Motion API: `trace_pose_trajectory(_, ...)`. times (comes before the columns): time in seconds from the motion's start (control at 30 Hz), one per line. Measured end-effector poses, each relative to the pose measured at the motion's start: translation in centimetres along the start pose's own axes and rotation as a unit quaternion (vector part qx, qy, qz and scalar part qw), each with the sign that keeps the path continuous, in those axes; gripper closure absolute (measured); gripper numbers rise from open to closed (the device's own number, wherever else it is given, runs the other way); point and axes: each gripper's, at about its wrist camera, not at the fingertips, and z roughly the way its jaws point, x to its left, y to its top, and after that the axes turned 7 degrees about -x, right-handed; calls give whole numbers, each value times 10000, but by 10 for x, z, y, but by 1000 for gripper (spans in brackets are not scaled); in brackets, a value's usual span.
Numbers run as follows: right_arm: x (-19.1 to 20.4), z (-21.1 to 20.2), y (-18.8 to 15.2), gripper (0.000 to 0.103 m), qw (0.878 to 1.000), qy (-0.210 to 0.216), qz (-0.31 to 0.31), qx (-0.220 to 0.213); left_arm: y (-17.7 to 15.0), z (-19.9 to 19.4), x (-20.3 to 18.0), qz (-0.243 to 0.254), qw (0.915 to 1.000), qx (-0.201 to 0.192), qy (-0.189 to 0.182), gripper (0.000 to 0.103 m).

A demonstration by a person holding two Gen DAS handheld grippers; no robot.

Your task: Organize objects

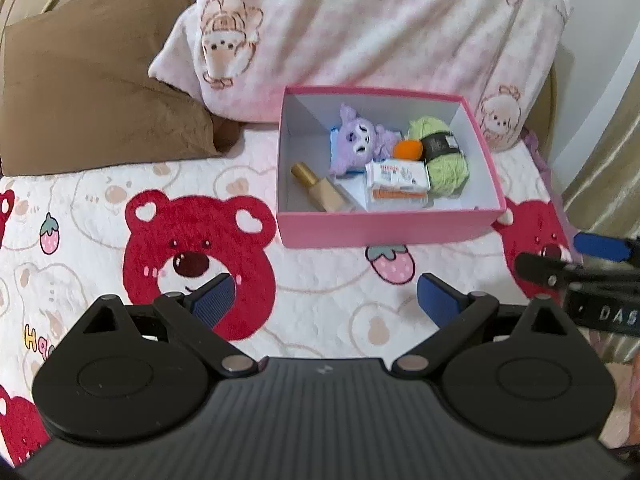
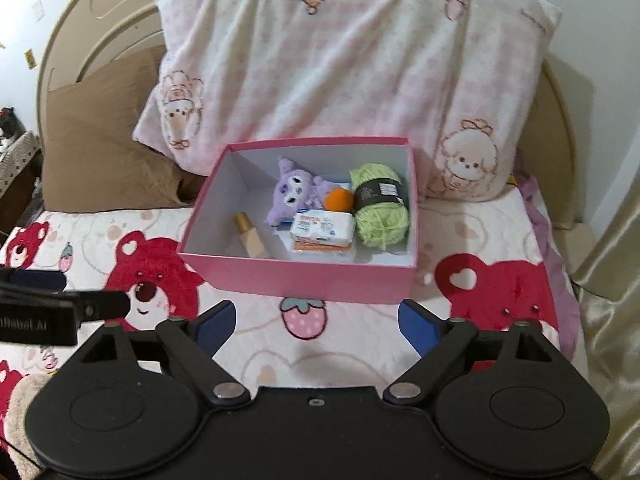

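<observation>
From my left wrist view, the pink box (image 1: 384,232) holds a purple plush (image 1: 360,142), green yarn (image 1: 446,164), an orange ball (image 1: 408,149), a tissue pack (image 1: 398,174) and a bottle (image 1: 320,190); my left gripper (image 1: 324,300) gapes empty before the box. From my right wrist view, my right gripper (image 2: 316,326) stands released, empty, before the same box.

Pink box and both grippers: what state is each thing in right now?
Pink box: open, no lid on, sitting on the bed.
Plush: lying in the box.
Yarn: in the box, at its right end.
Orange ball: in the box, between plush and yarn.
Tissue packs: stacked in the box.
Bottle: lying down, capped, in the box.
Left gripper: open, empty.
Right gripper: open, empty.
</observation>
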Motion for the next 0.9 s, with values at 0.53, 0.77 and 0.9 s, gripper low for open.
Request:
trace_pose_trajectory(0.53,-1,5,-13,9,9982,-359,124,469,-21,-8,-3,361,9991,-65,215,4)
trace_pose_trajectory(0.77,5,1,-18,9,9979,-386,52,509,-25,-12,2,155,9997,24,204,4)
trace_pose_trajectory(0.9,6,2,-21,9,9975,-449,85,535,-28,-11,3,189,9993,48,314,4)
